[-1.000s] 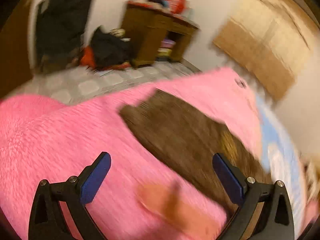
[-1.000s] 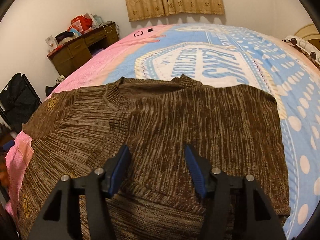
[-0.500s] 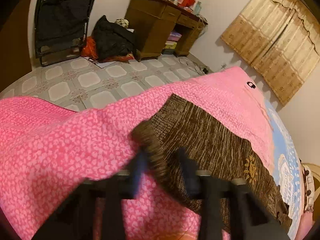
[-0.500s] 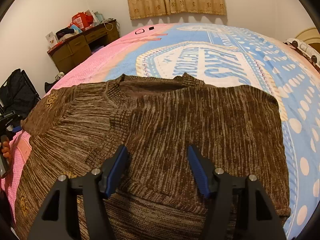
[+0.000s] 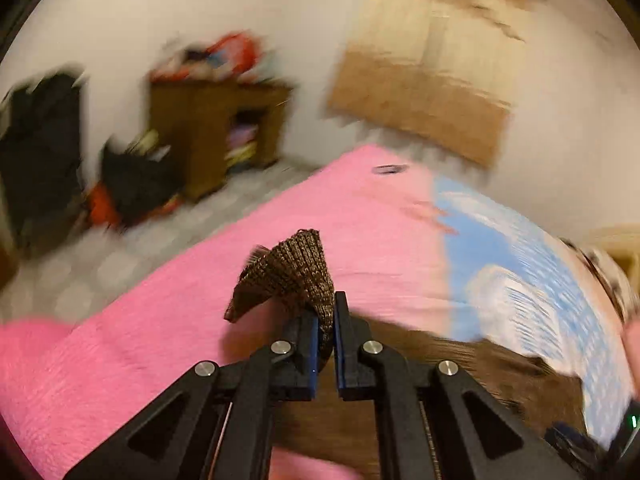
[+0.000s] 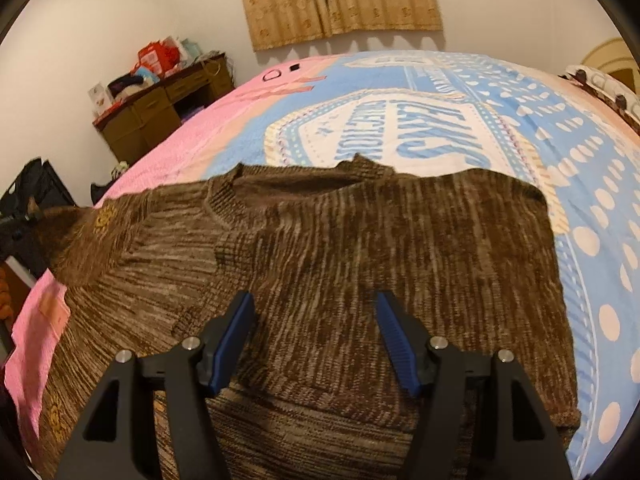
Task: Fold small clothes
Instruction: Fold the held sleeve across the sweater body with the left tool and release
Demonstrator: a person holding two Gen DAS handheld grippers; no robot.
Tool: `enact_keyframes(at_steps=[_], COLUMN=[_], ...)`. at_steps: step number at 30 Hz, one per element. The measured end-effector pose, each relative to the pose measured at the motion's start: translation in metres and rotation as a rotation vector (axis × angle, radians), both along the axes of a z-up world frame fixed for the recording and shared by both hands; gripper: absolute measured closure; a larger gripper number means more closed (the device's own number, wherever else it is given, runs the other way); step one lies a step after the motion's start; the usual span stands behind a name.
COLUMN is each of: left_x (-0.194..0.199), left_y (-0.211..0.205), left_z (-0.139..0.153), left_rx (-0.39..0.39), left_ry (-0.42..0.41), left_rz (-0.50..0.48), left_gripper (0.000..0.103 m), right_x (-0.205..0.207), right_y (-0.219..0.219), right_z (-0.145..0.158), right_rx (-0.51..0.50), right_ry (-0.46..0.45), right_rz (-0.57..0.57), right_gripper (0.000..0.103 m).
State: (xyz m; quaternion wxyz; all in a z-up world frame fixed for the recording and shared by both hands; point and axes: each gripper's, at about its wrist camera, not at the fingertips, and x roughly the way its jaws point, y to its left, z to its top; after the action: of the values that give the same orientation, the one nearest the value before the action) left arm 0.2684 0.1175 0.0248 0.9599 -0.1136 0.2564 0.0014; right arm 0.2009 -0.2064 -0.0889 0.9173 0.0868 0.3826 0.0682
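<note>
A brown knitted sweater point(image 6: 360, 264) lies flat on the bed, neck away from me, its right sleeve folded in. My left gripper point(image 5: 326, 320) is shut on the sweater's left sleeve cuff point(image 5: 292, 276) and holds it lifted above the pink bedspread; the cuff sticks up past the fingertips. The lifted sleeve and that gripper show at the far left of the right wrist view point(image 6: 24, 224). My right gripper point(image 6: 316, 320) is open and empty, hovering over the lower middle of the sweater's body.
The bed carries a pink and blue printed bedspread point(image 6: 440, 120). A wooden desk point(image 6: 160, 108) with clutter stands by the left wall, a dark chair and bags point(image 5: 132, 184) on the tiled floor. Curtains point(image 6: 340, 0) hang behind the bed.
My left gripper closed on the sleeve cuff and lifted it off the bedspread, swinging toward the bed's middle. The right gripper stayed open above the sweater.
</note>
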Motion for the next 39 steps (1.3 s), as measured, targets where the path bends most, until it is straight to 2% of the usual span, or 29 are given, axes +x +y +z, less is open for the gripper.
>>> enact_keyframes(at_steps=[4,7,9,12,15,17,22,25,27,29,30,33,34,37,39], left_x=[-0.015,-0.024,-0.022,-0.019,-0.023,-0.030,-0.062,-0.072,-0.066,-0.051,-0.042,-0.025,-0.019,-0.012,-0.015], left_y=[-0.105,-0.177,-0.215,-0.235,-0.229,-0.215,-0.157,-0.127,-0.109,-0.094,-0.083,-0.069,-0.072,-0.072,-0.060], left_z=[0.009,-0.017,-0.051,-0.088,-0.098,-0.092,-0.064,-0.060,-0.061,-0.062,-0.060,-0.060,-0.065,-0.091,-0.108], left_rx=[0.088,0.200,0.244,0.273,0.266,0.254,0.120,0.089,0.092,0.102,0.091,0.054,0.069,0.157,0.144], left_ry=[-0.057,-0.052,0.032,0.172,0.246,0.261,0.202,0.170,0.158,0.177,0.170,0.168,0.185,0.290,0.323], left_rz=[-0.237,-0.339,-0.387,-0.419,-0.409,-0.397,-0.381,-0.317,-0.256,-0.167,-0.098,-0.016,-0.018,0.017,0.049], left_gripper=[0.097,0.097,0.097,0.097,0.096,0.096,0.096,0.093,0.084,0.066,0.064,0.058,0.054,0.054,0.053], right_x=[-0.003,-0.004,-0.004,-0.005,-0.004,-0.005,-0.006,-0.006,-0.007,-0.008,-0.008,-0.004,-0.001,0.018,0.034], right_y=[-0.013,-0.028,-0.037,-0.040,-0.039,-0.041,-0.043,-0.040,-0.030,-0.017,-0.006,0.024,0.034,0.070,0.083], right_z=[0.001,-0.001,-0.003,-0.003,-0.003,-0.003,-0.004,-0.001,0.007,0.019,0.030,0.048,0.051,0.049,0.036], right_rx=[0.063,0.146,0.198,0.216,0.207,0.220,0.235,0.214,0.169,0.142,0.114,0.045,0.015,-0.141,-0.189], right_ry=[-0.015,-0.013,-0.012,-0.012,-0.007,-0.009,-0.010,-0.007,-0.014,-0.045,-0.076,-0.114,-0.122,-0.131,-0.072], right_rz=[-0.044,-0.075,-0.094,-0.097,-0.102,-0.100,-0.099,-0.102,-0.076,-0.037,-0.013,0.061,0.084,0.151,0.183], right_gripper=[0.036,0.036,0.036,0.036,0.038,0.038,0.038,0.038,0.036,0.036,0.036,0.036,0.036,0.027,0.026])
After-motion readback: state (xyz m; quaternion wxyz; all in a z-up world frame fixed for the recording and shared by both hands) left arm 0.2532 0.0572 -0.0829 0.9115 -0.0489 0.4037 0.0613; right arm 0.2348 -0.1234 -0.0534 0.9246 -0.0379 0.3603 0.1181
